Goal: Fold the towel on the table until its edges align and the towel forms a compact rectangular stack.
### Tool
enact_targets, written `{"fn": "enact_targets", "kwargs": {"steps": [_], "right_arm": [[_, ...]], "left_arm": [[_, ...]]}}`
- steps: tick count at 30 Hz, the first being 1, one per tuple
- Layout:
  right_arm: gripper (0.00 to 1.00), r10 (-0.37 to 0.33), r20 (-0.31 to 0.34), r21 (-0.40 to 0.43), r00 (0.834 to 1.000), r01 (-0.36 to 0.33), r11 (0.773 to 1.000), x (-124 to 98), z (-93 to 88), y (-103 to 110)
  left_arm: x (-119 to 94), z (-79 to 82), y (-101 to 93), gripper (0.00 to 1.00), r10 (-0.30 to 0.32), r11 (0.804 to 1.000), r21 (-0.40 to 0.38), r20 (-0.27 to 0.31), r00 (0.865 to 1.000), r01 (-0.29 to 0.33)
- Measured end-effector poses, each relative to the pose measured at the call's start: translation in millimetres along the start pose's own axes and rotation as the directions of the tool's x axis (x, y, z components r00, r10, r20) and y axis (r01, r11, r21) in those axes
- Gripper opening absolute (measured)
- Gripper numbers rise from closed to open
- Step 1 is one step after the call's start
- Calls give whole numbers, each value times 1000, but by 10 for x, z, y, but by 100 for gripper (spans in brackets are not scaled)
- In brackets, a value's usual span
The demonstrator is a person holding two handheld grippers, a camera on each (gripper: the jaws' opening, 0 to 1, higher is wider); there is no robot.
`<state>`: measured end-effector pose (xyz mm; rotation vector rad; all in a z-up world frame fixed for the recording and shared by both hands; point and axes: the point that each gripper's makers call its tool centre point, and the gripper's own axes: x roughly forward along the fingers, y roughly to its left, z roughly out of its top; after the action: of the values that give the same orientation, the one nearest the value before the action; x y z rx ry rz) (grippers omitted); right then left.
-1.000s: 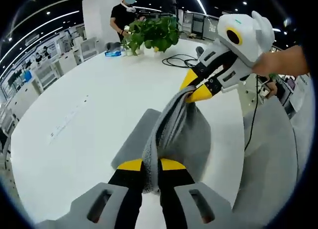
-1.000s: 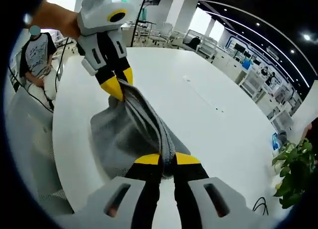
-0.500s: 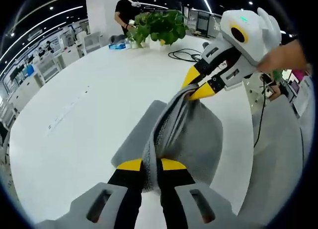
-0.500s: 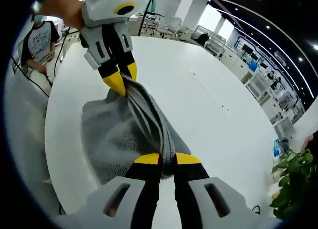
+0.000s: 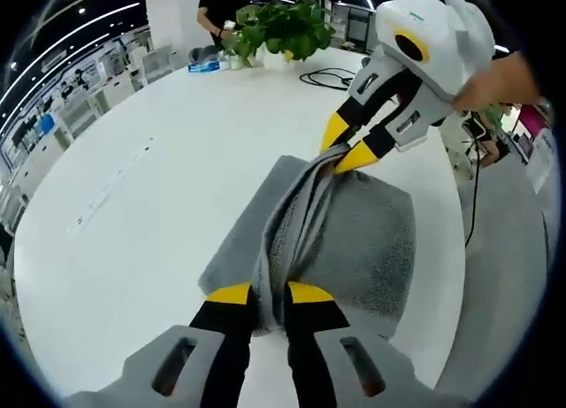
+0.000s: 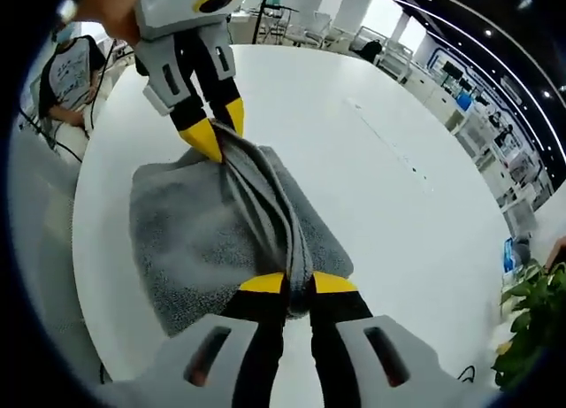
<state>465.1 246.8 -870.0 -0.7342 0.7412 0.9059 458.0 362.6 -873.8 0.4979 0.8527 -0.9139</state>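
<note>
While each claw (image 5: 263, 295) pinches it, the towel (image 5: 354, 249) hangs taut.

In the left gripper view, the towel (image 5: 354, 249) edge pinched between the jaws of the left gripper (image 5: 261, 295) is hidden at 6 o'clock, and the person (image 5: 215, 1) at 11 o'clock is cut off by the picture's top. In the right gripper view, the plant (image 6: 529, 324) at 4 o'clock is cropped by the rim, and the table (image 6: 371, 196) markings at 2 o'clock are too small to be read.
</note>
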Motion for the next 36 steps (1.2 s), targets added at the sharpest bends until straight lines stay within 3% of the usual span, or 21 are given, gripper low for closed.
{"fn": "enact_targets", "kwargs": {"steps": [8,12,21,29,36], "right_arm": [[10,11,-44,-26,999,-12,1000,149,-13,-49],[12,27,-60,4,998,-27,1000,181,-36,-80],[15,19,-70,39,997,-16,999,195,-41,-112],[21,-99,-32,42,995,101,994,70,37,-338],[19,-128,8,80,992,127,989,-83,96,-426]], "left_arm": [[88,-67,78,17,-1,1000,-12,-42,999,1],[106,-69,97,20,2,1000,-17,-54,999,-3],[66,-49,166,25,17,1000,-21,-39,999,-18],[-15,48,370,21,117,993,7,8,993,-117],[-98,79,414,21,160,986,40,33,987,-161]]}}
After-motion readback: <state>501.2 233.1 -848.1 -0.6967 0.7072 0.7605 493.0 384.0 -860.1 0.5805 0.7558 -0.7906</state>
